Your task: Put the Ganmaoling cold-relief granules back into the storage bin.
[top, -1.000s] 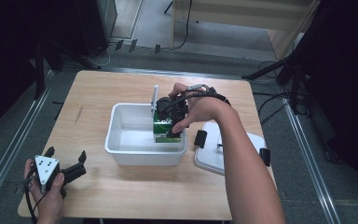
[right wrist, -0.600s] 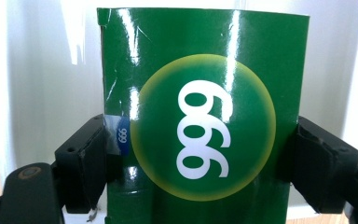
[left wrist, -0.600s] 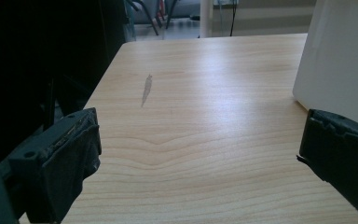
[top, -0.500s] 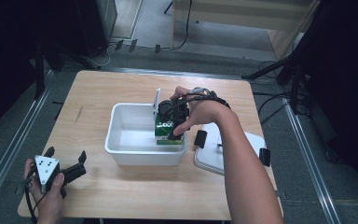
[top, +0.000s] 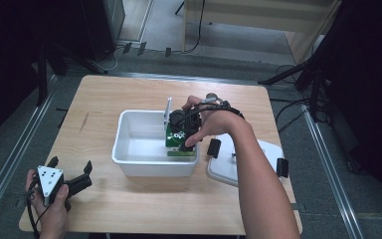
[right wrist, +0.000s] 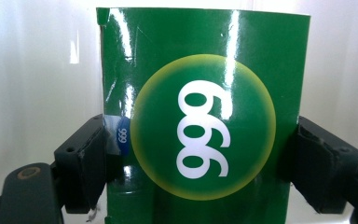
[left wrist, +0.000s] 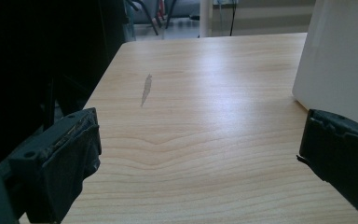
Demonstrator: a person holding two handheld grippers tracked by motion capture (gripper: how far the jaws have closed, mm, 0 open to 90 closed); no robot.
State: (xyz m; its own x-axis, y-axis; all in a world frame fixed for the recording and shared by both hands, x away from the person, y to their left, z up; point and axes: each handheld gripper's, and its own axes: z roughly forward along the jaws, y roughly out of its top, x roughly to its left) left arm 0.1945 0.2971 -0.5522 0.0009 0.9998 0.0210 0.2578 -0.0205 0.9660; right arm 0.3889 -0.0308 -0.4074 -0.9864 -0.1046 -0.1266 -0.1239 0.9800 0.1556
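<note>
A glossy green box [right wrist: 200,116] with a yellow-rimmed circle and white "999" print sits between the pads of my right gripper [right wrist: 200,158], which is shut on its two sides. From above, the same green box [top: 179,143] stands at the right end of a white plastic bin [top: 154,167], with the right gripper [top: 181,130] and the hand reaching in over the bin's right rim. My left gripper [top: 71,164] rests low at the table's front left corner, open and holding nothing. Its black jaws stand wide apart in the left gripper view [left wrist: 198,154] over bare wood.
A white lid [top: 248,167] with black clips lies on the table right of the bin. The wooden table [top: 104,99] has bare room at its left and back. The bin's white wall [left wrist: 335,65] rises just right of my left gripper. Dark floor and stands surround the table.
</note>
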